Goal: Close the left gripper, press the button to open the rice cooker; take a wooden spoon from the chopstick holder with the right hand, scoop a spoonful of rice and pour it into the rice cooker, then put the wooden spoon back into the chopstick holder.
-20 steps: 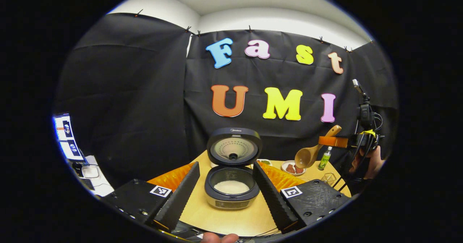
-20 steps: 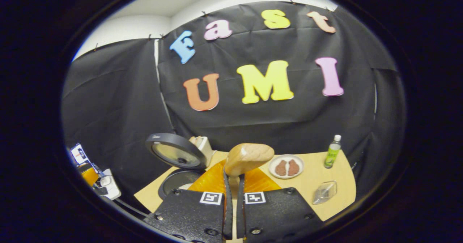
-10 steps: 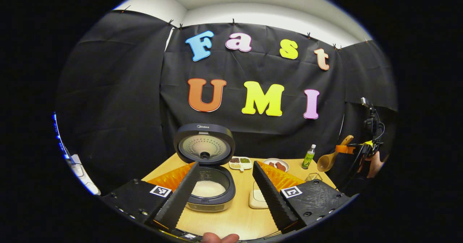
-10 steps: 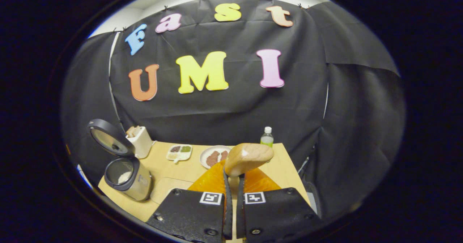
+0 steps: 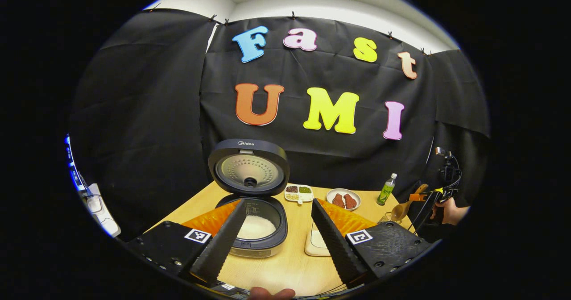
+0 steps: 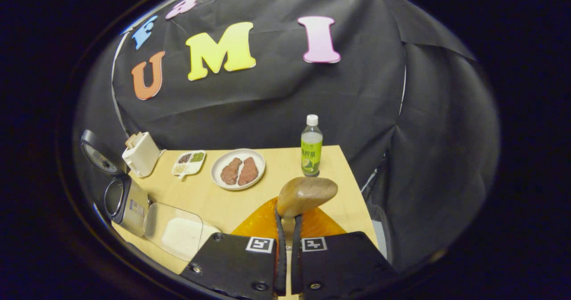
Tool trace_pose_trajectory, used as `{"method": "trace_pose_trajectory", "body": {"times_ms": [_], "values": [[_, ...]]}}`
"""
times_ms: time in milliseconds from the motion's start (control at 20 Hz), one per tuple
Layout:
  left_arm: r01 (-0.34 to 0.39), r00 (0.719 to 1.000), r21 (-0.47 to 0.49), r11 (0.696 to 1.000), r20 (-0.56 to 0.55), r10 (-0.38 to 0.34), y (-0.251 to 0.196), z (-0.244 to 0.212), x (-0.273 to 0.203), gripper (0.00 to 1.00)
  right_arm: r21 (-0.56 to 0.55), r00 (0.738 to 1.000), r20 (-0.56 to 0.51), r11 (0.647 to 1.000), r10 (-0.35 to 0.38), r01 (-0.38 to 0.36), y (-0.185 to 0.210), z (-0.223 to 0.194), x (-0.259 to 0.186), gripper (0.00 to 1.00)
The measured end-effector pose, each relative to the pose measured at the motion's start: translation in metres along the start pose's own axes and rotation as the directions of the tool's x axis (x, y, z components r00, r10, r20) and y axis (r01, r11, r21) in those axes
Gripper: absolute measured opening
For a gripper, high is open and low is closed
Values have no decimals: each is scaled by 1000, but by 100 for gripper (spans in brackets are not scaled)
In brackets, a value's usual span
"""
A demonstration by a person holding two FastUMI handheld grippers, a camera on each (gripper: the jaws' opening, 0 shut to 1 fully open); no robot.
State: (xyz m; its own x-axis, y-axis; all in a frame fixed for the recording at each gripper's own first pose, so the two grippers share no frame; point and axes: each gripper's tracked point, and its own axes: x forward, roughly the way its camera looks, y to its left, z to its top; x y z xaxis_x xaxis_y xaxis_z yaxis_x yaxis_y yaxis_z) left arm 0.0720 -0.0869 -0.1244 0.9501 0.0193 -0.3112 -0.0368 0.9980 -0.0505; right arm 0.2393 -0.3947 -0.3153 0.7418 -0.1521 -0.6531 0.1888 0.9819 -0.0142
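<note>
Both fingers of the right gripper were pinched on the tan wooden spoon, so the spoon's return was judged underway, a swing left to the white chopstick holder being called for, while the left gripper was spread before the open black rice cooker.

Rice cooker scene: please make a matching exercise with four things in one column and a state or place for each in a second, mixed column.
1. rice cooker
2. wooden spoon
3. green bottle
4. plate

a. holds two brown pieces
b. lid up, white rice inside
c. stands upright near the table's back edge
d. clamped in the right gripper

Pairs: 1-b, 2-d, 3-c, 4-a
</note>
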Motion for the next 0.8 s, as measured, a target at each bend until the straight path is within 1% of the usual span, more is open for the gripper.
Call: {"method": "trace_pose_trajectory", "body": {"times_ms": [250,450,650,700,750,800], "values": [[-35,999,12,999,-12,35,-1,-1,4,95,57,996,-86,998,37,-33,-2,-26,42,10],[-34,999,16,999,3,34,-8,5,7,95,78,994,-101,996,48,-41,-7,-29,42,13],[-21,1000,19,1000,21,21,-19,12,13,95,70,995,-88,997,40,-34,-11,-26,37,23],[-17,1000,21,1000,25,16,-21,13,13,95,62,997,-70,998,35,-30,-13,-20,32,25],[-14,999,25,1000,31,13,-21,15,13,95,53,998,-52,998,27,-25,-9,-18,39,28],[-11,999,29,1000,41,10,-20,20,13,95,39,999,-32,999,14,-13,-12,-13,33,36]]}}
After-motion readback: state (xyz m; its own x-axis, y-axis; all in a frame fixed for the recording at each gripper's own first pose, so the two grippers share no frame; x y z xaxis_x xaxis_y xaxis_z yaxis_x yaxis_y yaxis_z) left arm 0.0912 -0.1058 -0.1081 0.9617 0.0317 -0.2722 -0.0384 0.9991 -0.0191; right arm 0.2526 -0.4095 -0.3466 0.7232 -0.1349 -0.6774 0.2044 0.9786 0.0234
